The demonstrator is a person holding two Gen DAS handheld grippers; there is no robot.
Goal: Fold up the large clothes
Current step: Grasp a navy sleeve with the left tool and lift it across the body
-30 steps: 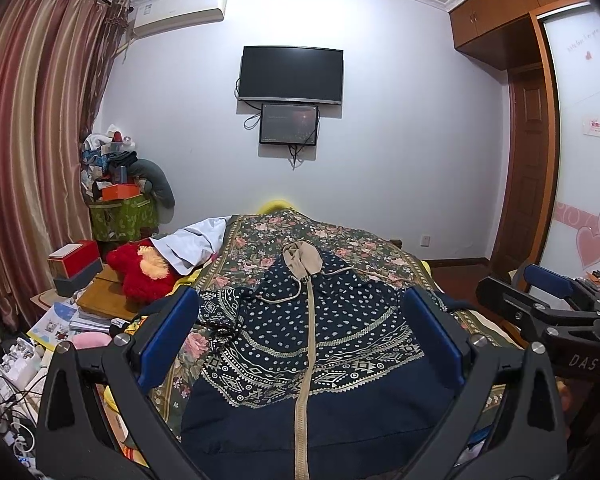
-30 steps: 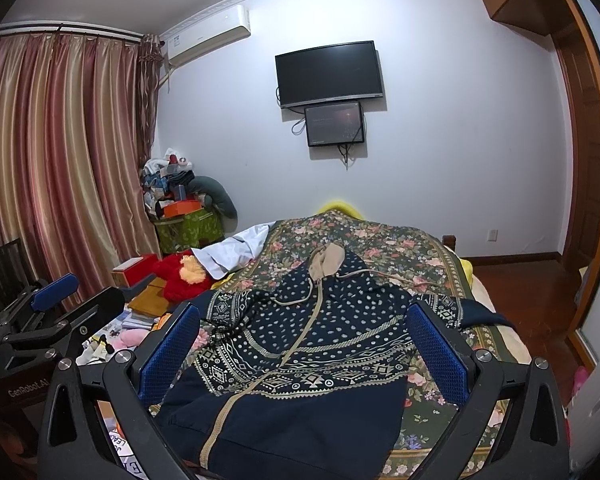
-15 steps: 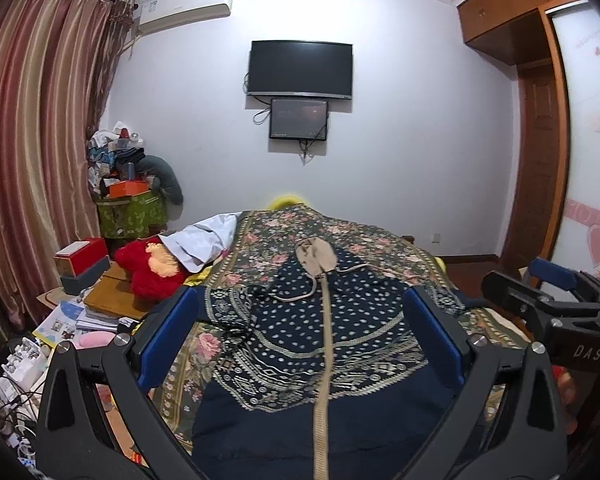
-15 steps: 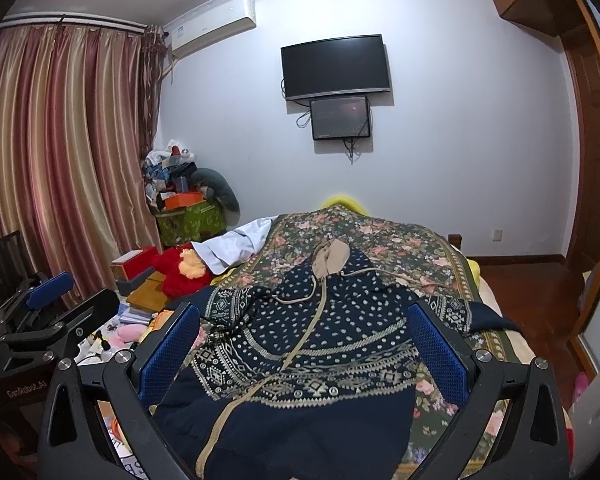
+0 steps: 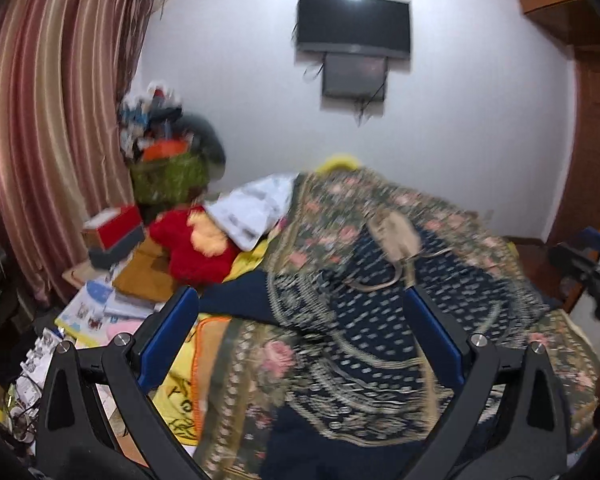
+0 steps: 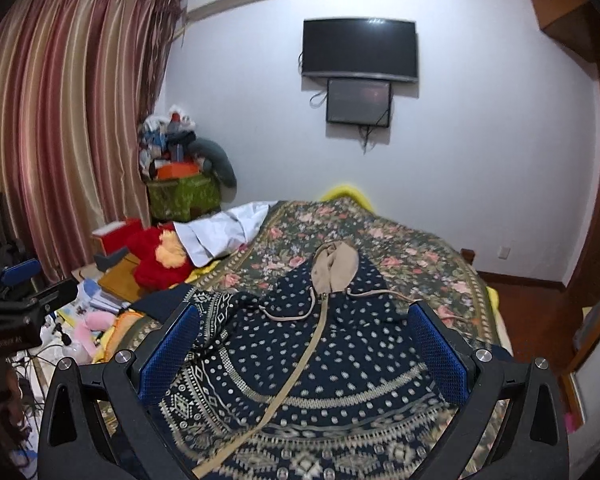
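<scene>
A large navy hooded jacket (image 6: 340, 364) with white dots, patterned bands and a beige zip lies spread on the floral bedspread (image 6: 400, 240), its beige hood (image 6: 336, 266) toward the far wall. My right gripper (image 6: 303, 310) hangs open above the jacket's chest, holding nothing. My left gripper (image 5: 300, 296) is also open and empty, over the jacket's left side (image 5: 364, 344) and sleeve near the bed's left edge; that view is motion-blurred. Each gripper shows at the edge of the other's view: the left gripper (image 6: 20, 300) and the right gripper (image 5: 592, 276).
A red plush toy (image 6: 156, 260), a white garment (image 6: 220, 232) and stacked books and papers (image 5: 112, 304) crowd the bed's left side. Curtains (image 6: 60, 120) hang at left. A wall TV (image 6: 358, 48) is at the back, a wooden door (image 5: 596, 160) at right.
The left gripper has swung left and down toward the jacket's left sleeve, blurring its view. The right gripper has moved in lower over the jacket. Both stay open.
</scene>
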